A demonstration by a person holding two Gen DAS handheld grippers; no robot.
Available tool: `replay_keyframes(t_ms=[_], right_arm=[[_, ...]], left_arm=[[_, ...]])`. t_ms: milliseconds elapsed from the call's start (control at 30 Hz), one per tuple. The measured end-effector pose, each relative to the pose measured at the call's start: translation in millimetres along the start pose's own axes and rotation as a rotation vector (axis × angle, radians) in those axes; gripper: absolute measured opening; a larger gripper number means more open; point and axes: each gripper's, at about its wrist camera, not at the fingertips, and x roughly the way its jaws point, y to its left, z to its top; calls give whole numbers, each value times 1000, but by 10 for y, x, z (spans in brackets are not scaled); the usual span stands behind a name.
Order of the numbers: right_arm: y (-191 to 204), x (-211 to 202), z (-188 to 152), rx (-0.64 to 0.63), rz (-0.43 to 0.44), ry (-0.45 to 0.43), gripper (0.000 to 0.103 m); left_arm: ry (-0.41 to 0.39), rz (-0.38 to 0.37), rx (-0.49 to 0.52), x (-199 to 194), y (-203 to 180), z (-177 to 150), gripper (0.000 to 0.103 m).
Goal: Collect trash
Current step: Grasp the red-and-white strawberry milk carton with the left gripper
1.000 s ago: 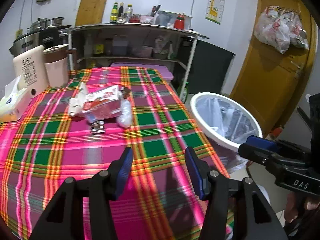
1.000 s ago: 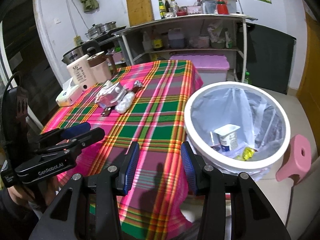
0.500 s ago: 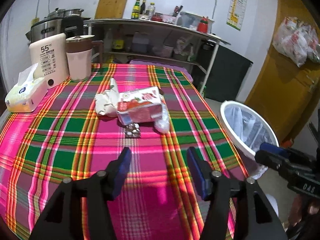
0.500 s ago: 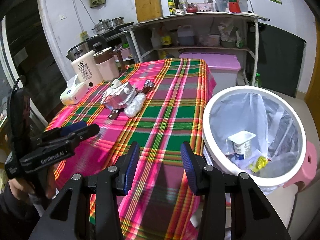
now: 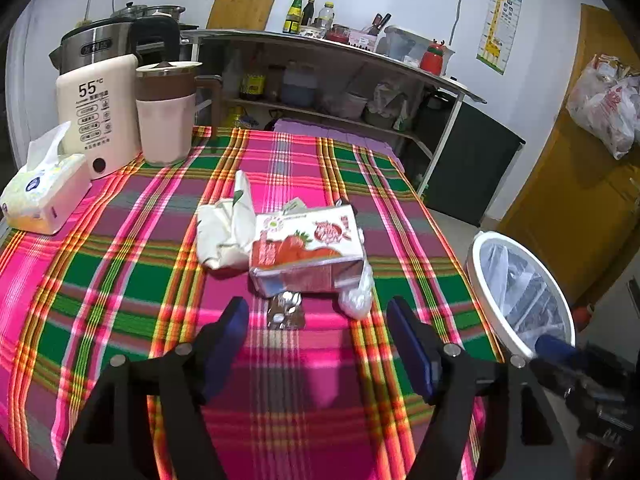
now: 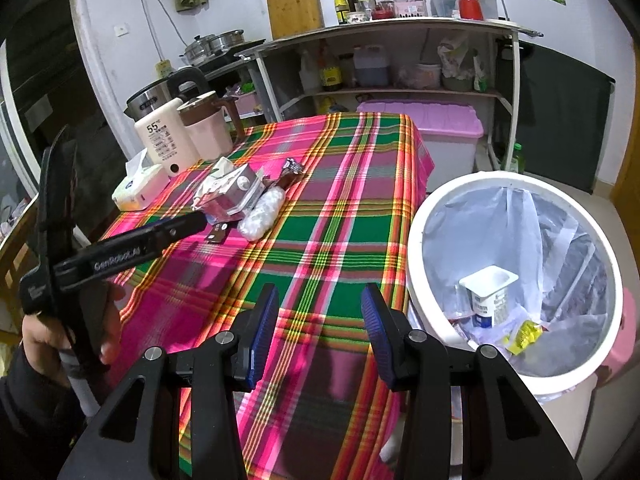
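Left wrist: left gripper (image 5: 316, 320), jaws opening and empty, hovers before what looks like a foil wrapper (image 5: 285, 312); right gripper (image 6: 320, 320) parted, empty.

Bare tablecloth (image 5: 120, 300) is lying open before the trash pile (image 5: 296, 252). A tissue box (image 5: 40, 196), dispenser (image 5: 96, 112) and jug (image 5: 166, 112) are crowding the far corner. The bin (image 6: 516, 280) is standing beside the table edge, its mouth unobstructed.
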Motion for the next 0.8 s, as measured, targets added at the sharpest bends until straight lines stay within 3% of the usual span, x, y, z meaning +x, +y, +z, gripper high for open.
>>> replay_keyframes(t_ms=[400, 800], right_arm=[[-32, 197, 30, 7, 1, 30, 44], [61, 260, 38, -9, 28, 35, 44]], left_arm=[[-1, 103, -29, 326, 1, 188, 75], [-5, 226, -127, -38, 671, -57, 75]])
